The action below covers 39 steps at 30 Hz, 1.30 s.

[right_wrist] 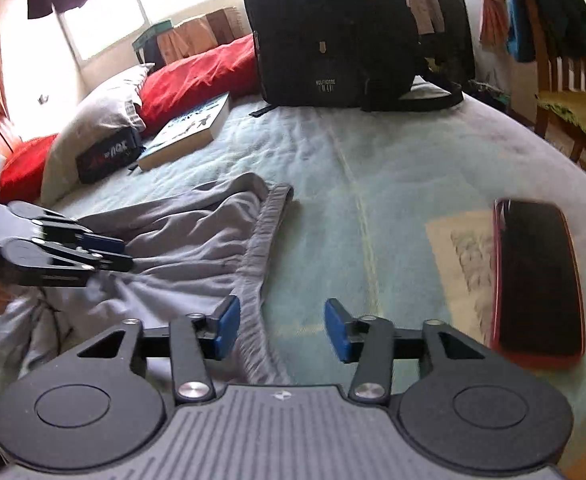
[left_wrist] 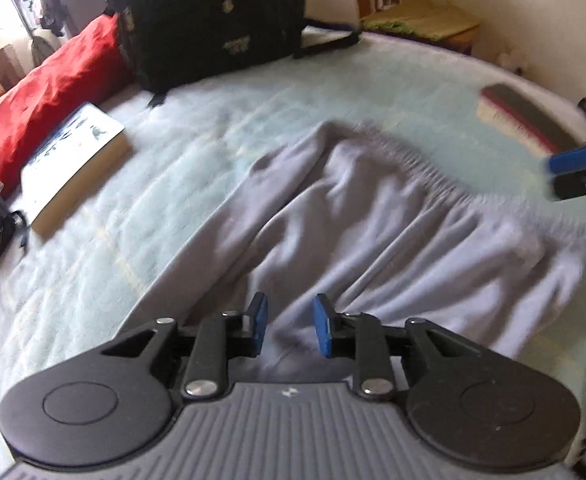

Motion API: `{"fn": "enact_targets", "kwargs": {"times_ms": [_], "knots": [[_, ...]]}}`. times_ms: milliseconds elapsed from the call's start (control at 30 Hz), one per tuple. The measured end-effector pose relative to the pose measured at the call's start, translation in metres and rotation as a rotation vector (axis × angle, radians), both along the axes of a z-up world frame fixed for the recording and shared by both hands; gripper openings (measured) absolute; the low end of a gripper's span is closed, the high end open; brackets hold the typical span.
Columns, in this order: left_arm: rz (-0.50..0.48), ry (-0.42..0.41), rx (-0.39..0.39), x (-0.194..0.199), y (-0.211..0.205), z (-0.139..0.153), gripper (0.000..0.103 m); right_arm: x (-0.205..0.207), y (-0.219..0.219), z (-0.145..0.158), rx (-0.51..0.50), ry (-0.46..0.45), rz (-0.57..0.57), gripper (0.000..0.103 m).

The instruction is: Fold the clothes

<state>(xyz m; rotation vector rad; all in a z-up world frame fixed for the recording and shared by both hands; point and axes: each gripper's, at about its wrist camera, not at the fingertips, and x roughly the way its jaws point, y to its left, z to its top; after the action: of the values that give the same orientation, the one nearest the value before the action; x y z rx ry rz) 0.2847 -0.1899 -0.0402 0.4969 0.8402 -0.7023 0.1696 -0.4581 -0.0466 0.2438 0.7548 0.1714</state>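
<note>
The grey shorts (left_wrist: pixel 373 216) lie rumpled on the bed. The left gripper (left_wrist: pixel 289 326) hovers over the cloth, jaws parted and empty. The right gripper (right_wrist: pixel 281 330) stands apart and empty, waistband (right_wrist: pixel 269 240) just beyond its left pad. This looks like regrasping between folds; next, each needs an edge pinched.

A home bedroom: bed (right_wrist: pixel 373 152) with red pillows (right_wrist: pixel 197 76), clothes hanging by the window (right_wrist: pixel 105 8).

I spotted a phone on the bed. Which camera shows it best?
The right wrist view: the phone lies close, whole and fairly sharp, dark with a red edge. The left wrist view shows it small, far off and blurred.
</note>
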Motion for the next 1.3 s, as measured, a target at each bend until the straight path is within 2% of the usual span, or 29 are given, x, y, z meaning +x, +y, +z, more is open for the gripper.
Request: {"fn": "enact_targets", "kwargs": {"times_ms": [133,233,433,633,767,1000,1067,1133,1167,1300], "knots": [[-0.077,-0.011,-0.017,-0.009,-0.023,0.009,0.039,0.032,-0.008,-0.015,-0.022,0.089,0.019,0.030],[-0.089,-0.002,-0.005,-0.004,-0.034,0.002,0.040,0.046,-0.004,-0.028,-0.024,0.144,0.065,0.028],[-0.063,0.033,0.042,0.000,-0.032,-0.016,0.040,0.045,0.021,-0.023,0.018,0.084,0.166,0.028],[-0.056,0.034,0.047,0.000,-0.027,-0.019,0.046,0.048,0.038,-0.028,-0.002,0.075,0.183,0.029],[-0.055,0.034,0.042,-0.001,-0.025,-0.020,0.047,0.055,0.030,-0.031,0.062,0.092,0.172,0.030],[-0.047,0.040,0.022,-0.001,-0.022,-0.022,0.048,0.074,0.008,-0.045,0.328,0.155,0.127,0.033],[-0.045,0.041,0.019,-0.001,-0.021,-0.022,0.048,0.078,0.005,-0.050,0.365,0.166,0.121,0.030],[-0.043,0.035,0.014,-0.001,-0.020,-0.021,0.049,0.080,0.004,-0.053,0.360,0.164,0.106,0.008],[-0.041,0.031,0.011,-0.002,-0.020,-0.020,0.048,0.079,0.003,-0.053,0.340,0.161,0.098,0.005],[-0.045,-0.010,-0.004,-0.008,-0.017,-0.010,0.048,0.075,-0.011,-0.047,0.328,0.130,0.048,0.006]]}}
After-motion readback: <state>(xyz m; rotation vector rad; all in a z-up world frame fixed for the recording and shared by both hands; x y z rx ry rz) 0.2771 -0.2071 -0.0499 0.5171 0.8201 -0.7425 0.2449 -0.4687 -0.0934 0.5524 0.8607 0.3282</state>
